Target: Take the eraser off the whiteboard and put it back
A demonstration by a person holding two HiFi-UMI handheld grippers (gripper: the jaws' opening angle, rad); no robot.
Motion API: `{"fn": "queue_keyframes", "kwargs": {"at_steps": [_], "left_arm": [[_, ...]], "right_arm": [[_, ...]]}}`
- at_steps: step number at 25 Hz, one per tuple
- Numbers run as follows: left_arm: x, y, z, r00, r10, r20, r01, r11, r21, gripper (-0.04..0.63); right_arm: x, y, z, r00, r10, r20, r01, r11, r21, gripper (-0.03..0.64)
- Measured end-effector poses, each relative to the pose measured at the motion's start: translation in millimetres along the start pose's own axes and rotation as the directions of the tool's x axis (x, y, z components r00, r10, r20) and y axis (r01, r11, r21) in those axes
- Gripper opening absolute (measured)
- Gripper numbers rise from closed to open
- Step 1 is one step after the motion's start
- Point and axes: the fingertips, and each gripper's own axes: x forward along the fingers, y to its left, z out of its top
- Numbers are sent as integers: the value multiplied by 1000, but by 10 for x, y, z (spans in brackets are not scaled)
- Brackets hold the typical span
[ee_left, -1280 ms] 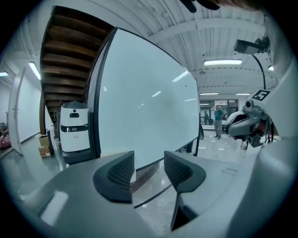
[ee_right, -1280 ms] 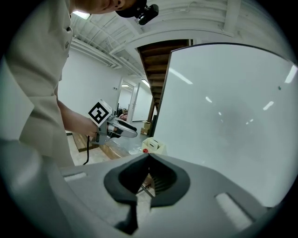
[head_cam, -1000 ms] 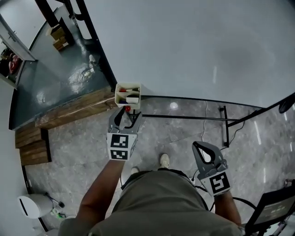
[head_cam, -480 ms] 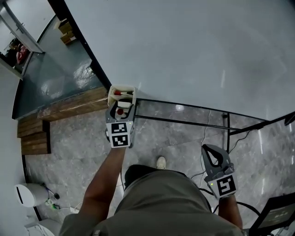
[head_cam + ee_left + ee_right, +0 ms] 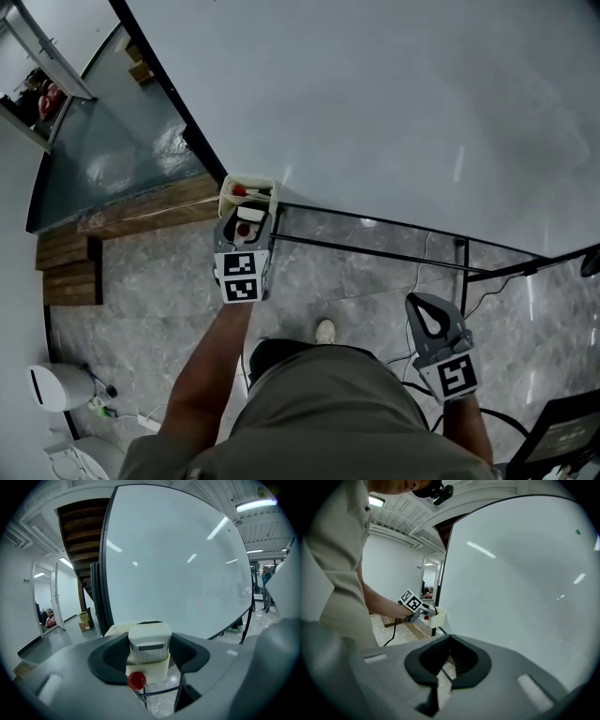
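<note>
Whiteboard (image 5: pixel 375 112): upright, ahead of person.
Tray (image 5: pixel 248 180): at whiteboard's lower left corner.
Eraser (image 5: pixel 149 641): atop tray, between left gripper (image 5: pixel 246 214) jaws.
Right gripper (image 5: pixel 419 302): well apart to the right, before whiteboard.

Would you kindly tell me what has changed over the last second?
The left tongs moved forward to the tray at the corner of the whiteboard and have just been closing on the white eraser now between them. The right tongs remain shut and empty; tray and whiteboard are unmoved.
</note>
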Motion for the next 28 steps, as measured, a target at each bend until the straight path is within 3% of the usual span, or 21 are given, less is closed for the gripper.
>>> {"fn": "queue_keyframes", "kwargs": {"at_steps": [8, 17, 28], "left_arm": [[-422, 97, 511, 990, -35, 137, 37, 999, -12, 261], [-1284, 451, 975, 961, -71, 267, 80, 997, -24, 261], [-2588, 1261, 973, 939, -70, 338, 95, 994, -58, 261]], "right_arm": [[191, 179, 185, 998, 52, 28, -52, 998, -28, 3], [549, 797, 499, 985, 154, 75, -149, 986, -71, 3], [860, 1912, 977, 969, 236, 73, -225, 966, -130, 3]]}}
